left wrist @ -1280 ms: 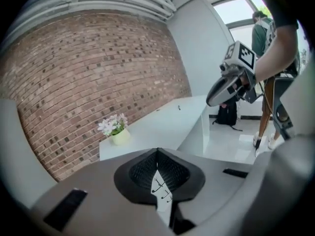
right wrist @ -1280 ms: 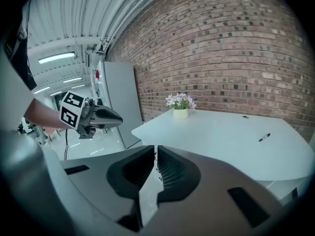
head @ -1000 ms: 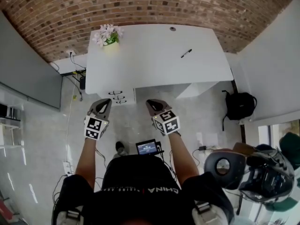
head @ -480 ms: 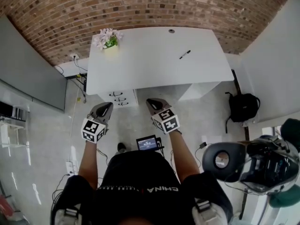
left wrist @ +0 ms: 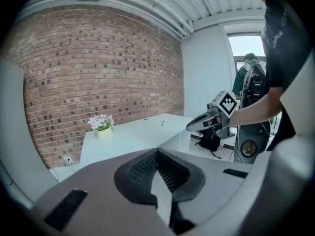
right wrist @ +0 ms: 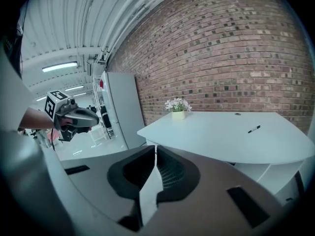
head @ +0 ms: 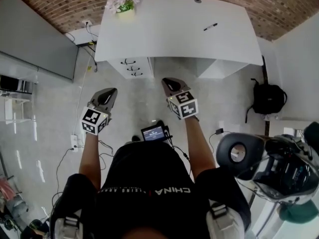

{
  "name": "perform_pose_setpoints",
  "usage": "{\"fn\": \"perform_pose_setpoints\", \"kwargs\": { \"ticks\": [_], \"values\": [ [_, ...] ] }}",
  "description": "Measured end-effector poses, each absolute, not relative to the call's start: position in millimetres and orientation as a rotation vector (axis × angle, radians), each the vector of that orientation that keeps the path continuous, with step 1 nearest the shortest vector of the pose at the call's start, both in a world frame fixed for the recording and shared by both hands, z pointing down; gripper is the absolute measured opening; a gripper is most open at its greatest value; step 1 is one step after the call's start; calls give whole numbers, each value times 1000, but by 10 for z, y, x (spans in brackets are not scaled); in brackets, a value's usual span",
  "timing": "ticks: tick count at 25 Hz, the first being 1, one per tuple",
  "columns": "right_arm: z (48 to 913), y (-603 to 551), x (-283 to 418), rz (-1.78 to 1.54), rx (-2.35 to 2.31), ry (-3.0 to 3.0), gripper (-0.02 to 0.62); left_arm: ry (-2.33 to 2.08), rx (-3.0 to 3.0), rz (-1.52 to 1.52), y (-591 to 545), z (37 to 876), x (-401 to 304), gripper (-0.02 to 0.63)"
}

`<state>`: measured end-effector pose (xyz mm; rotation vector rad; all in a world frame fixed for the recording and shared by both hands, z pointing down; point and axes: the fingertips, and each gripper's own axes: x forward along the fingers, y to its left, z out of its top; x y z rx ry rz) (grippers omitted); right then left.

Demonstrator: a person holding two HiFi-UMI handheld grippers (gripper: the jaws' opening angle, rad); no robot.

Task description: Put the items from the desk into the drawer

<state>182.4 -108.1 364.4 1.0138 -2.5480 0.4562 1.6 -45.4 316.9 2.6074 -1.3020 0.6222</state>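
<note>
The desk (head: 169,34) has slid up my view, pen (head: 210,27) lying on it! My left gripper (head: 107,94) is clenched empty, and my right gripper (head: 172,84) is too, both short of the drawers (head: 130,66).

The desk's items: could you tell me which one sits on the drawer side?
The potted flowers, at the back-left corner of the desk above the drawers; the pen lies toward the right.

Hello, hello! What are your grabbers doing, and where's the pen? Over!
Left gripper shut, empty. Right gripper shut, empty. Pen lying on desk, untouched; drawers look closed. Nothing in the way.
</note>
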Motion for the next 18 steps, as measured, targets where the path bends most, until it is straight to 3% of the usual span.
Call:
{"fn": "perform_pose_setpoints", "kwargs": {
  "ticks": [18],
  "values": [
    [3779,1481,828,410,997,-2492,25,-1247,2654,486,2013,3325,-813,11]
  ]
}}
